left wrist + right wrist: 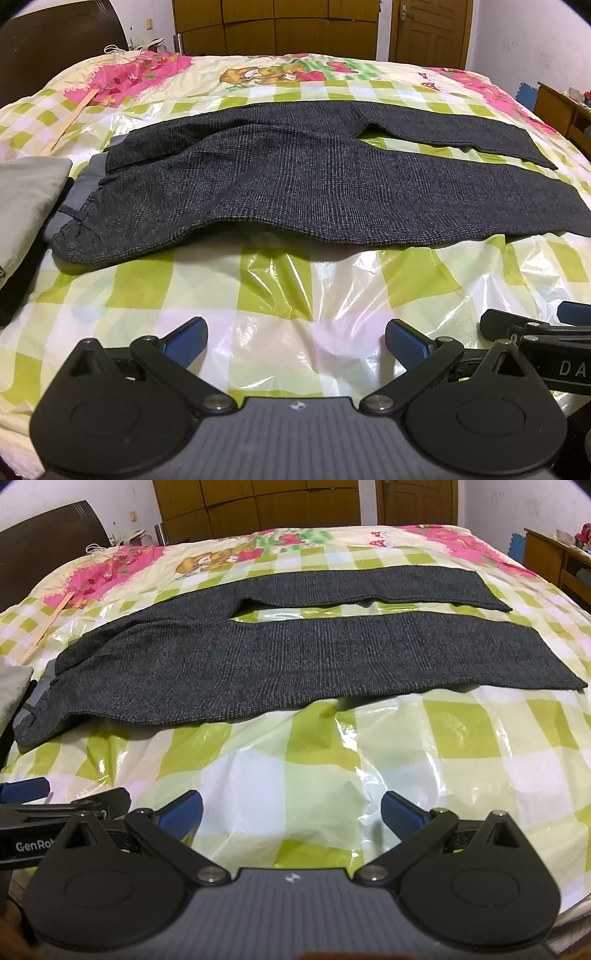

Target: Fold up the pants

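Dark grey tweed pants (314, 177) lie flat across the bed, waistband at the left, both legs stretching right with a gap between them. They also show in the right wrist view (280, 664). My left gripper (295, 343) is open and empty, low over the plastic sheet in front of the pants' near edge. My right gripper (291, 812) is open and empty, beside the left one and equally short of the pants. Each gripper's blue pad tips show at the edge of the other's view.
The bed carries a green-checked quilt under a clear plastic sheet (332, 295). A folded grey cloth (26, 199) lies at the left, beside the waistband. A wooden stick (66, 122) lies at the far left. A wooden cabinet (557, 561) stands at the right.
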`<state>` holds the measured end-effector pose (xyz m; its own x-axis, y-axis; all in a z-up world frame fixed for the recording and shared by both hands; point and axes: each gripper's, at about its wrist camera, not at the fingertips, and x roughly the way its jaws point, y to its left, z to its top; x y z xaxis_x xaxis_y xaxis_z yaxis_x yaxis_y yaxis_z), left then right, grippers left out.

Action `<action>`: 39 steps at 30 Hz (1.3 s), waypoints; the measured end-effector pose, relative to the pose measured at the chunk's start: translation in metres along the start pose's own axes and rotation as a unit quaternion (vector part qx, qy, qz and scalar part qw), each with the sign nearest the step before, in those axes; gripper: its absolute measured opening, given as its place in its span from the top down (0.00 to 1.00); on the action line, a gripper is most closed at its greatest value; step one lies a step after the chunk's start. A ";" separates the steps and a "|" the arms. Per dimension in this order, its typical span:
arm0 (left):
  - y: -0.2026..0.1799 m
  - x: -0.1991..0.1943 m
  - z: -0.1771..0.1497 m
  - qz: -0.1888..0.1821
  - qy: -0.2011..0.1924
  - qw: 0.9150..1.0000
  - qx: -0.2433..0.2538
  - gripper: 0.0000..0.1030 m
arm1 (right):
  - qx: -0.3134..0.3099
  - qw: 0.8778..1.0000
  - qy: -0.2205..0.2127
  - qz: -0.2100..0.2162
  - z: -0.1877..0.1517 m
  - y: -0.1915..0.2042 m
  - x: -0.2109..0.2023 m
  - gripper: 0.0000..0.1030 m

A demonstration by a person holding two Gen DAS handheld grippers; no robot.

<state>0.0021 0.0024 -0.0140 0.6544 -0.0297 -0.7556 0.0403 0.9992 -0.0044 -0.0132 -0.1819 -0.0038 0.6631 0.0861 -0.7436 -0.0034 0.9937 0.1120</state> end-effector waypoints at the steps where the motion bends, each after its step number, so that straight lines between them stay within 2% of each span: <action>1: 0.000 0.000 0.000 0.000 0.001 1.000 -0.001 0.00 | -0.001 1.000 0.000 0.000 0.000 0.000 0.000 0.01; 39: 0.000 0.004 -0.001 -0.001 0.007 1.000 -0.003 0.00 | -0.002 1.000 0.007 -0.003 -0.002 0.002 0.002 0.01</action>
<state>0.0038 0.0024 -0.0179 0.6432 -0.0306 -0.7651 0.0372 0.9993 -0.0087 -0.0134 -0.1796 -0.0064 0.6526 0.0812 -0.7534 -0.0028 0.9945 0.1048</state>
